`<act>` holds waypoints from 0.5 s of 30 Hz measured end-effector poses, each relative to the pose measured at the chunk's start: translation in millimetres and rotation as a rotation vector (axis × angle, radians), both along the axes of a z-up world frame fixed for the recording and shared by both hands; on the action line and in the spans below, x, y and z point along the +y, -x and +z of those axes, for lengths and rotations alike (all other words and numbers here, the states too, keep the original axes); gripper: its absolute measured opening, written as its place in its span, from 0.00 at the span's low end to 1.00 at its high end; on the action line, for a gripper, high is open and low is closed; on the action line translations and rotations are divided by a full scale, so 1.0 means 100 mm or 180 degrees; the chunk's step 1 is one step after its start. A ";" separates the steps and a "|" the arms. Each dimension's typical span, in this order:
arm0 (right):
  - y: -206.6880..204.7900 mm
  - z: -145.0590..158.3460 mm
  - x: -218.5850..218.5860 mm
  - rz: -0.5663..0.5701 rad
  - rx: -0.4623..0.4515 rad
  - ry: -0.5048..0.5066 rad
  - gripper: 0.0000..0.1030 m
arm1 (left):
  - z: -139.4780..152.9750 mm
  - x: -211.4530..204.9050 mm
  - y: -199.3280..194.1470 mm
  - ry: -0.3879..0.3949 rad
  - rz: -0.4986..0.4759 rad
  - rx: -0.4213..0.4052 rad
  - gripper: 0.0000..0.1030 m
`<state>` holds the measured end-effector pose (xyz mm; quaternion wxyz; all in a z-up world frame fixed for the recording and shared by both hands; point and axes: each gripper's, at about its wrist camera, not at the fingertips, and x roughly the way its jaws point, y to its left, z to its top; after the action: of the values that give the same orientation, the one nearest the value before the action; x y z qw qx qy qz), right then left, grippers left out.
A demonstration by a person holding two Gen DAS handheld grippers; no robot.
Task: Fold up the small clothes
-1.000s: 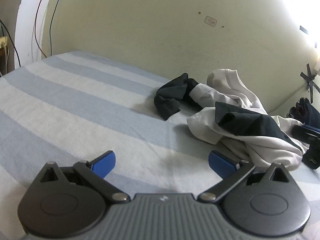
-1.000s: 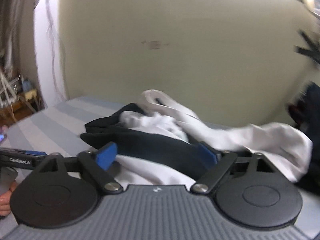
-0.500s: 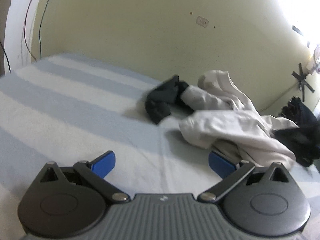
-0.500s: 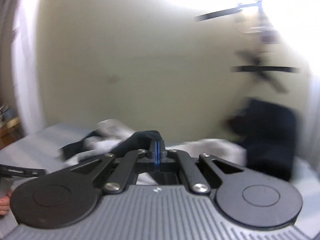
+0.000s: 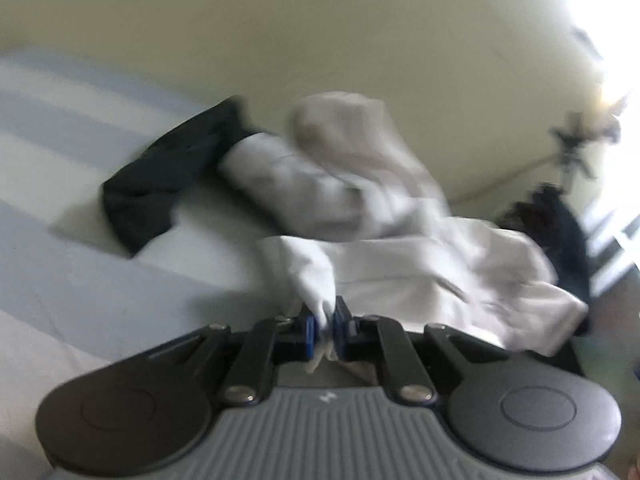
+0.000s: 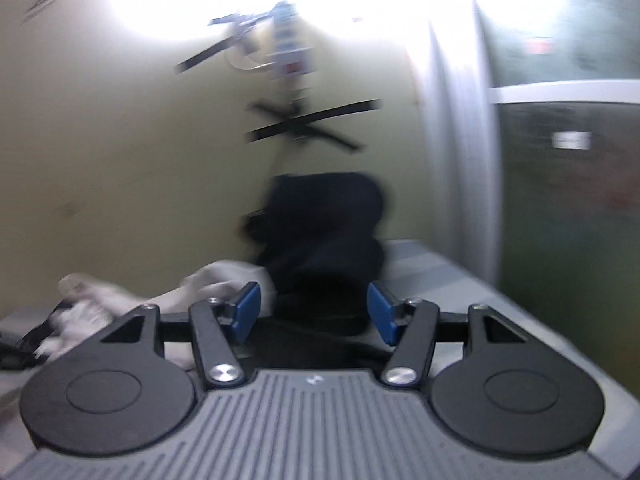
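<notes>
In the left wrist view my left gripper is shut on a corner of a white garment that lies crumpled on the striped bed. A second pale garment lies behind it and a black garment to its left. In the right wrist view my right gripper is open, its blue pads on either side of a dark navy garment heaped near the wall. White cloth lies to its left. Both views are blurred by motion.
The bed has a blue-and-white striped sheet and stands against a pale green wall. Dark clothes lie at the right end. Black taped cables hang on the wall, and a door frame stands at the right.
My left gripper moved forward to the white garment and shut on its corner. My right gripper, shut on dark cloth half a second ago, has opened and swung right toward the navy heap.
</notes>
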<state>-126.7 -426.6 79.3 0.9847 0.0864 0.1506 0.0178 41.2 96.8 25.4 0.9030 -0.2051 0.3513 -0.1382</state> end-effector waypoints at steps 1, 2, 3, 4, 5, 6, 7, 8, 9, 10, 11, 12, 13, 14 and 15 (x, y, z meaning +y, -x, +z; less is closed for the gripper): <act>-0.04 -0.02 0.12 0.0184 0.0023 0.0005 0.62 | 0.09 -0.10 0.16 -0.0109 -0.0161 -0.0191 0.08; -0.09 -0.03 0.26 0.0384 0.0039 0.0023 0.62 | 0.16 -0.18 0.31 -0.0143 -0.0328 -0.0335 0.08; -0.15 -0.02 0.40 0.0566 0.0040 0.0043 0.62 | 0.26 -0.26 0.53 -0.0074 -0.0618 -0.0497 0.08; -0.20 0.00 0.48 0.0717 0.0025 0.0048 0.62 | 0.34 -0.34 0.76 0.0062 -0.1013 -0.0657 0.08; -0.24 0.02 0.60 0.0864 0.0011 0.0039 0.62 | 0.43 -0.43 1.02 0.0146 -0.1439 -0.0858 0.08; -0.29 0.07 0.69 0.1014 -0.0008 0.0016 0.62 | 0.51 -0.54 1.28 0.0120 -0.1805 -0.1057 0.09; -0.31 0.09 0.77 0.1127 -0.0027 0.0006 0.62 | 0.56 -0.65 1.55 -0.0003 -0.2133 -0.1239 0.11; -0.33 0.13 0.86 0.1229 -0.0053 0.0010 0.62 | 0.60 -0.71 1.74 -0.0112 -0.2356 -0.1359 0.19; -0.34 0.16 0.93 0.1310 -0.0078 0.0028 0.62 | 0.63 -0.73 1.87 -0.0156 -0.2522 -0.1441 0.22; -0.36 0.18 0.99 0.1377 -0.0099 0.0055 0.63 | 0.67 -0.68 1.94 -0.0134 -0.2599 -0.1502 0.24; -0.37 0.19 1.05 0.1431 -0.0115 0.0085 0.64 | 0.70 -0.60 1.96 -0.0119 -0.2550 -0.1530 0.32; -0.38 0.20 1.08 0.1469 -0.0124 0.0118 0.65 | 0.75 -0.51 1.90 -0.0147 -0.2384 -0.1532 0.38; -0.42 0.20 1.10 0.1484 -0.0119 0.0144 0.66 | 0.78 -0.43 1.78 -0.0217 -0.2131 -0.1519 0.52; -0.44 0.20 1.10 0.1484 -0.0107 0.0176 0.67 | 0.80 -0.33 1.66 -0.0307 -0.1837 -0.1503 0.62; -0.44 0.18 1.09 0.1464 -0.0089 0.0205 0.67 | 0.81 -0.22 1.51 -0.0422 -0.1501 -0.1445 0.64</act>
<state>-83.2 -317.7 97.4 0.9589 0.0181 0.1532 0.2381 -110.2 74.5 106.4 0.9128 -0.0229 0.1872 -0.3623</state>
